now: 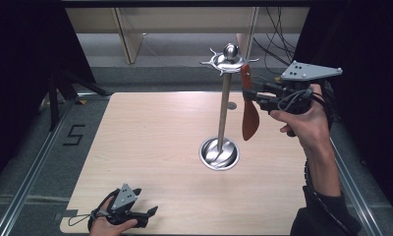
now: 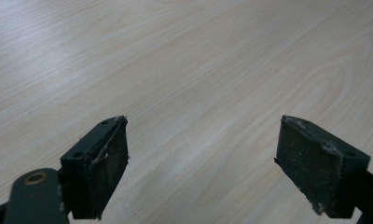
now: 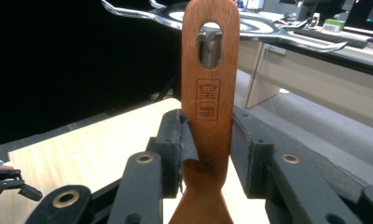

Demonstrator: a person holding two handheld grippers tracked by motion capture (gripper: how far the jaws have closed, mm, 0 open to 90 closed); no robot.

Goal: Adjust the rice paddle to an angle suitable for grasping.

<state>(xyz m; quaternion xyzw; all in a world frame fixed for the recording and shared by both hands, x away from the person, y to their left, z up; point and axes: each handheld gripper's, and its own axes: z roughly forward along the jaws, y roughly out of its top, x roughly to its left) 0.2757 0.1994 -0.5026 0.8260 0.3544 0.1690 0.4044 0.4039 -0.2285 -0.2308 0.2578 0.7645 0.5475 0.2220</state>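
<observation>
Right gripper [image 1: 247,94]: clamped on the wooden spatula [image 1: 249,113], pads either side of its handle [image 3: 208,100] – raised off the worktop, near its far right corner.
Spatula: upright, blade hanging down, holed handle end level with a hook [image 3: 208,39] of the metal stand [image 1: 224,108]; hook seen through the hole.
Stand: round base [image 1: 219,154] on the worktop, right of centre.
Left gripper [image 1: 148,214]: jaws wide, nothing between – resting at the near left edge.
Worktop [image 1: 155,142]: pale wood grain.
Room: dark sides, cables [image 1: 278,39] beyond the far edge.
</observation>
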